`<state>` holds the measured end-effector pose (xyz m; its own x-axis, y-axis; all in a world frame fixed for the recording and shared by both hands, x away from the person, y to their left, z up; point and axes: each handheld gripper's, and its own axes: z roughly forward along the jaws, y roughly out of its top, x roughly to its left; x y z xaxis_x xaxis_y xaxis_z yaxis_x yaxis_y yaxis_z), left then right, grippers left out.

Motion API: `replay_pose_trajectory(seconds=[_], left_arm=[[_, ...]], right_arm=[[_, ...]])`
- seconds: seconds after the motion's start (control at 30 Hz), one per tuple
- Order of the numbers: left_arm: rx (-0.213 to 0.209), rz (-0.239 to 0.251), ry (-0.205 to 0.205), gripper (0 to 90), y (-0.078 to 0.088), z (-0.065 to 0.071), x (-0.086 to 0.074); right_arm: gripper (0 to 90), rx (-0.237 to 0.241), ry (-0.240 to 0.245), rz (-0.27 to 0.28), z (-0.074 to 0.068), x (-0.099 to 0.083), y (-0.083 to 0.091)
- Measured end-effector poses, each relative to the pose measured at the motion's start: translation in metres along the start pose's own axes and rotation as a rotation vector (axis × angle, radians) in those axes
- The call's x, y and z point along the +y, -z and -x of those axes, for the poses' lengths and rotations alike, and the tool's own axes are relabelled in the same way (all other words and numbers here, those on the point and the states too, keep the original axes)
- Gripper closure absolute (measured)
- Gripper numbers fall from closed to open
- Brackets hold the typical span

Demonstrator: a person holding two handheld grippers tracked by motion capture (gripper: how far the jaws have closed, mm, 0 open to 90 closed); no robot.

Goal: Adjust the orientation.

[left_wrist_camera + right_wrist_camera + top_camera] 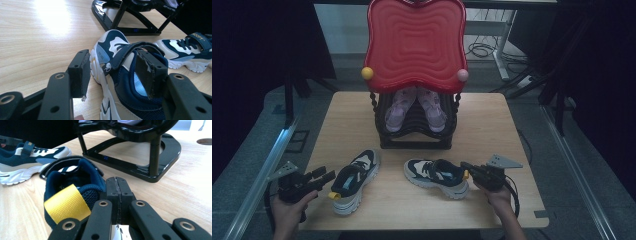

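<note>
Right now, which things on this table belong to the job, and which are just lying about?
Likely in the job:
left sneaker
right sneaker
black shoe rack
left tool
right tool

Lying about:
pink shoes already racked
red tray

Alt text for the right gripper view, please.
The right gripper, jaws shut together, sits beside the heel of a navy sneaker with a yellow pull tab. Behind stand a black rack and a second sneaker.

Navy-white sneakers, yellow heel tab; red tray; pink shoes.
</note>
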<state>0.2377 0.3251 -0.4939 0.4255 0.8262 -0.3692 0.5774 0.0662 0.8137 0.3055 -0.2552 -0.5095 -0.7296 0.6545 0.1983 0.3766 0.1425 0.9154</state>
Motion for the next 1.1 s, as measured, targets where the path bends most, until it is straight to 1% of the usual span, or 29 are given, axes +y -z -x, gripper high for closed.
replay_pose_trajectory(seconds=[0.07,0.37,0.43,0.6,0.8,1.1], left_arm=[[-0.001,0.001,0.0,45.9,0.0,0.0,0.0],[0.002,0.002,0.003,45.9,0.001,-0.002,0.0],[0.004,0.003,0.005,45.9,0.001,-0.003,-0.001],[0.004,0.006,0.004,45.9,0.003,-0.003,0.0],[0.003,0.004,0.003,45.9,0.002,-0.003,0.0],[0.002,0.006,0.001,45.9,0.003,-0.003,0.0]], right_arm=[[90.0,0.004,0.003,0.0,-0.003,-0.002,0.002],[90.0,-0.019,0.006,-0.008,-0.019,-0.008,0.008],[90.0,-0.024,0.015,-0.009,-0.021,-0.008,0.009],[90.0,-0.027,0.01,-0.008,-0.026,-0.01,0.011],[90.0,-0.025,0.024,-0.015,-0.033,-0.011,0.012],[90.0,-0.021,0.015,-0.017,-0.041,-0.013,0.014]])
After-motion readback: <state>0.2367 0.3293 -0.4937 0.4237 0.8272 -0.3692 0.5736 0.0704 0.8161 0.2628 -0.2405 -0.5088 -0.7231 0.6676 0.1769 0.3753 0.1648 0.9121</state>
